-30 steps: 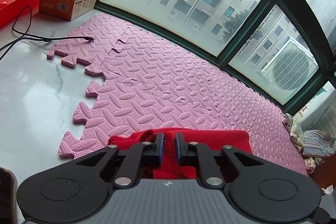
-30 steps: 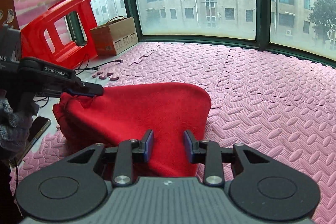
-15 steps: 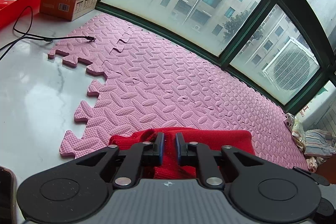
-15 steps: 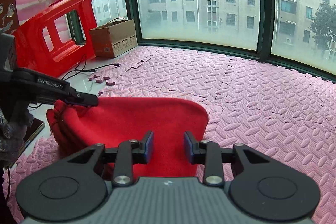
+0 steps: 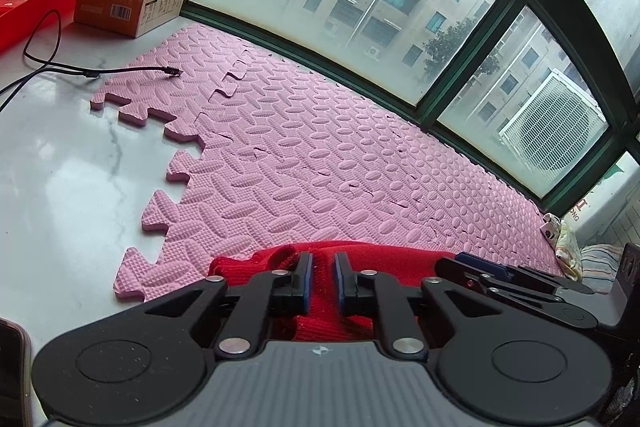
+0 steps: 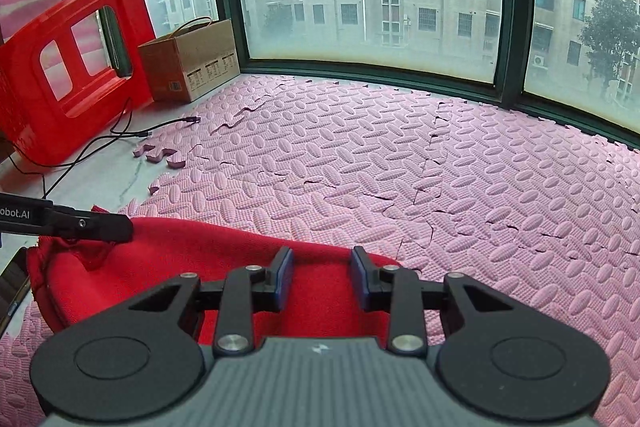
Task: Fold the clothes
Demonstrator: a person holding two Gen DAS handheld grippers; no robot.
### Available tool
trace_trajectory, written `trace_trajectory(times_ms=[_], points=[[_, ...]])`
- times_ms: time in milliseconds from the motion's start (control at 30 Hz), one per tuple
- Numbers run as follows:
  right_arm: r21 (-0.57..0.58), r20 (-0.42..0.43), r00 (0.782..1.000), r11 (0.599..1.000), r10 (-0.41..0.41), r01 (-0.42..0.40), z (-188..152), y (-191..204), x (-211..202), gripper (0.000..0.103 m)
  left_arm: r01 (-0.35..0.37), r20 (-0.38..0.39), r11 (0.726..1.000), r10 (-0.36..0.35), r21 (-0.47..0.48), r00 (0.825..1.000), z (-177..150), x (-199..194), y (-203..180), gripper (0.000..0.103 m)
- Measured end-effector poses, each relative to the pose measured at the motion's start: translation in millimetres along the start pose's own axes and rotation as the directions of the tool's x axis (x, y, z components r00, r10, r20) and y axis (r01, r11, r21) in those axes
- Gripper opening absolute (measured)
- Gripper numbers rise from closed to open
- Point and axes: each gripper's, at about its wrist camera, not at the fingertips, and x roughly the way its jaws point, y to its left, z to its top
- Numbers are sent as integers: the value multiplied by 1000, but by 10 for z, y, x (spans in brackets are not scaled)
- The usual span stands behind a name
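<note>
A red knitted garment (image 5: pixel 400 254) lies bunched on the pink foam mat (image 5: pixel 320 147), low in both views. My left gripper (image 5: pixel 321 263) is shut on the garment's left edge, with red fabric pinched in the narrow gap. The right wrist view shows that same left gripper (image 6: pixel 125 229) clamping a raised corner of the garment (image 6: pixel 200 267). My right gripper (image 6: pixel 320 263) has its fingers partly apart, red fabric fills the gap between the pads, and the garment's far edge runs just past its fingertips. In the left wrist view the right gripper (image 5: pixel 454 261) sits at the garment's right end.
A cardboard box (image 6: pixel 192 63) and a tipped red plastic chair (image 6: pixel 60 79) stand by the windows at the far left. A black cable (image 5: pixel 100 71) trails over the white marble floor (image 5: pixel 60 167). A phone (image 5: pixel 12 367) lies near left. More clothes (image 5: pixel 568 243) are piled far right.
My right gripper has moved forward and toward the left gripper and now shows at the right of the left wrist view. The garment's far edge has drawn closer to its fingertips. The left gripper stayed put.
</note>
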Motion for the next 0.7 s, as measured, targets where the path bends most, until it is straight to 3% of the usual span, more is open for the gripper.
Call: trace_trajectory(times_ms=[367,700], points=[[-59,9,999,997,52,-51,-127,114,-435,32,-8,1,1000,8,-5,1000,-8,-3,-9,14],[-57,22,999,998,32,-31,-462,215,-732,32,-11,4,1000,11,-5,1000,-20,-8,-13,14]])
